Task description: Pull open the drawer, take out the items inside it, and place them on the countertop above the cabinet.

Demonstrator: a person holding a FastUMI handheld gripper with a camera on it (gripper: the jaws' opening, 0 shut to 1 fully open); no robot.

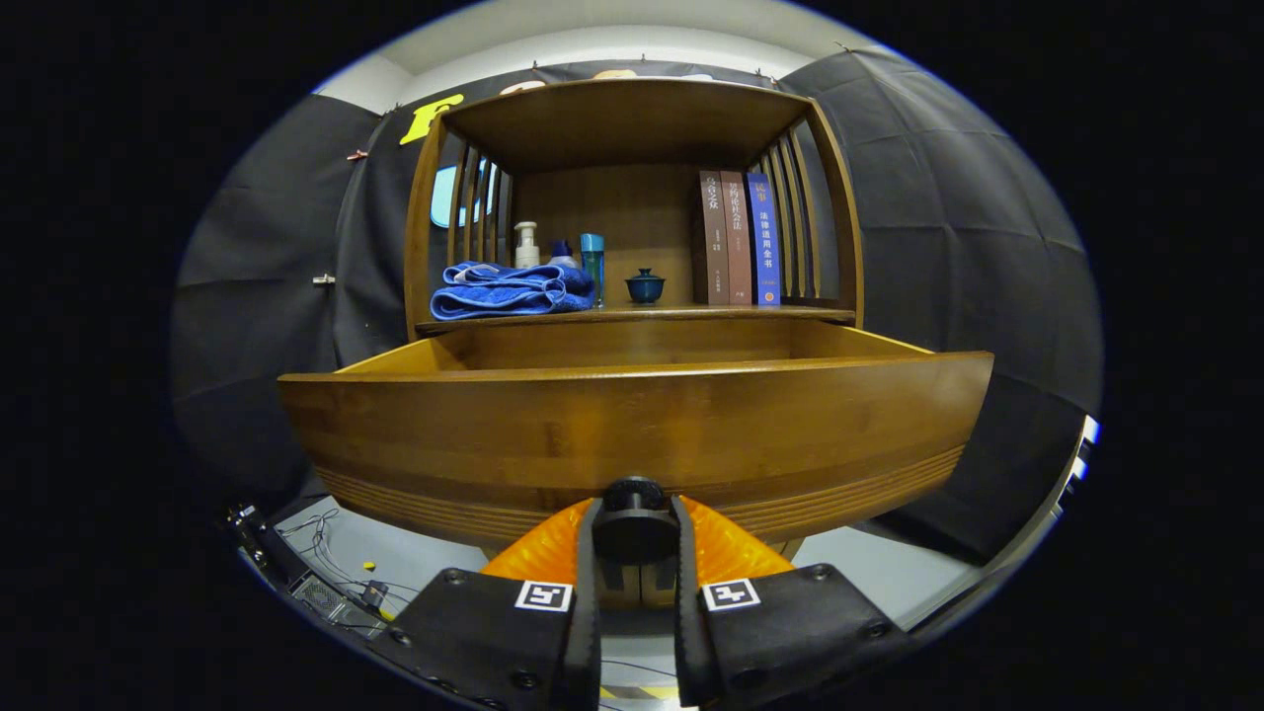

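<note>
Drawer (632, 425) is pulled out w/ its front just ahead of gripper (632, 513), jaws closed on its dark knob (633, 494). Solid wood, prob heavy & stiff, knob's the only good hold. Inside hidden. Table (691, 314) above has towel (512, 289), bottles, cup, books

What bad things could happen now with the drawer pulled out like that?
1. The tongs are shut on the knob of the open drawer. Pulling more might drag it right out of the cabinet.
2. The drawer's inside is hidden behind its tall front, so reaching in blind could bump the rim.
3. The countertop already holds a towel, bottles, a cup and books, so new items could knock those over.
</note>
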